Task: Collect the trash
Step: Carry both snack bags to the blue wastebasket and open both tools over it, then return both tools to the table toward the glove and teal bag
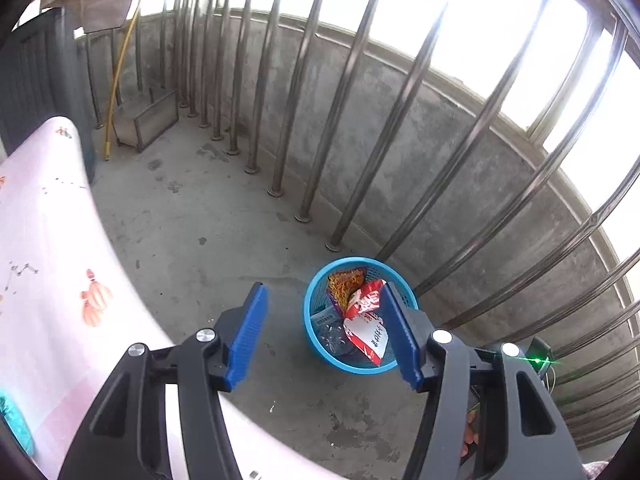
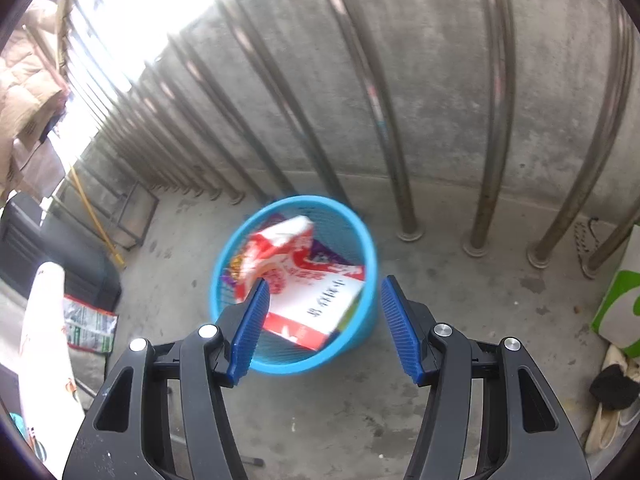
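Note:
A round blue basket (image 1: 308,320) stands on the concrete floor by the railing. In it lie an orange snack packet (image 1: 346,280), red and white wrappers (image 1: 366,300) and a clear plastic bottle (image 1: 334,338). My left gripper (image 1: 324,288) hangs above the basket's near left side, open and empty. In the right wrist view the basket (image 2: 368,248) holds a large red and white bag (image 2: 312,292), blurred, lying across its top. My right gripper (image 2: 325,282) is open above it, holding nothing. A green and white packet (image 2: 90,328) lies on the floor at the left.
A table with a pink patterned cloth (image 1: 48,260) fills the left side. Steel railing bars (image 1: 340,128) and a low concrete wall run behind the basket. A metal frame (image 1: 148,122) and a yellow pole (image 1: 116,80) stand far left. A green and white bag (image 2: 620,308) and shoes (image 2: 612,392) sit at right.

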Available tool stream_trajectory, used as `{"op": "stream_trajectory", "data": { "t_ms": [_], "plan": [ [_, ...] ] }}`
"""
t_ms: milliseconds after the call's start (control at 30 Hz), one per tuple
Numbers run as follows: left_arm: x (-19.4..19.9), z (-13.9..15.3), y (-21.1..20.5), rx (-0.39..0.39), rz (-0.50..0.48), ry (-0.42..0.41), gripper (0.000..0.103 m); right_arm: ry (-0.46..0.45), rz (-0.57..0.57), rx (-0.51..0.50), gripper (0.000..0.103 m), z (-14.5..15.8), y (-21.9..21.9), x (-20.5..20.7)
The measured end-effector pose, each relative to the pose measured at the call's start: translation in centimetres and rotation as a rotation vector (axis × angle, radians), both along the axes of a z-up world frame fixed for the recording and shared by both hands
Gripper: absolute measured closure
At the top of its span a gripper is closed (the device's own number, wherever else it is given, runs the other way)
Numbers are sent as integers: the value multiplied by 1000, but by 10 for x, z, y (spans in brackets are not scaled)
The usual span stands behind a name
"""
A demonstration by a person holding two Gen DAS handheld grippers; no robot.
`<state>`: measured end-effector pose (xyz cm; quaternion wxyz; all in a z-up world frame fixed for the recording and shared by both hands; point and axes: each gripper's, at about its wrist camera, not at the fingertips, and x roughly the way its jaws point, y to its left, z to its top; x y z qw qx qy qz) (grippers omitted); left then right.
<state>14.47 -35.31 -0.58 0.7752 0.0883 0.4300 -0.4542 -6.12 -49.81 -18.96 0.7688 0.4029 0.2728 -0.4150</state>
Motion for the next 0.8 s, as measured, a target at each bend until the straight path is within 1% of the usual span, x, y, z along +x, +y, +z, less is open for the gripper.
{"op": "stream_trajectory", "data": {
  "t_ms": [67,167,300,367,467,567,667,800],
  "plan": [
    [-2,15,33,-36,30,-26,41,-27,38,-12,47,11,5,8],
    [-7,31,87,-66,87,-61,39,-80,119,-42,47,32,17,22],
    [-17,43,161,-101,169,-98,38,-148,272,-94,47,67,43,46],
    [-19,46,200,-110,231,-125,37,-177,362,-123,47,85,57,59],
    [-21,43,257,-95,348,-168,36,-222,504,-162,46,112,82,76],
    [-19,28,309,-94,467,-140,36,-247,639,-176,45,128,103,96],
    [-14,5,348,-93,573,-65,36,-265,770,-164,43,139,133,120],
    [-8,-17,390,-116,660,-16,36,-240,931,-131,42,146,174,160]
  ]
}}
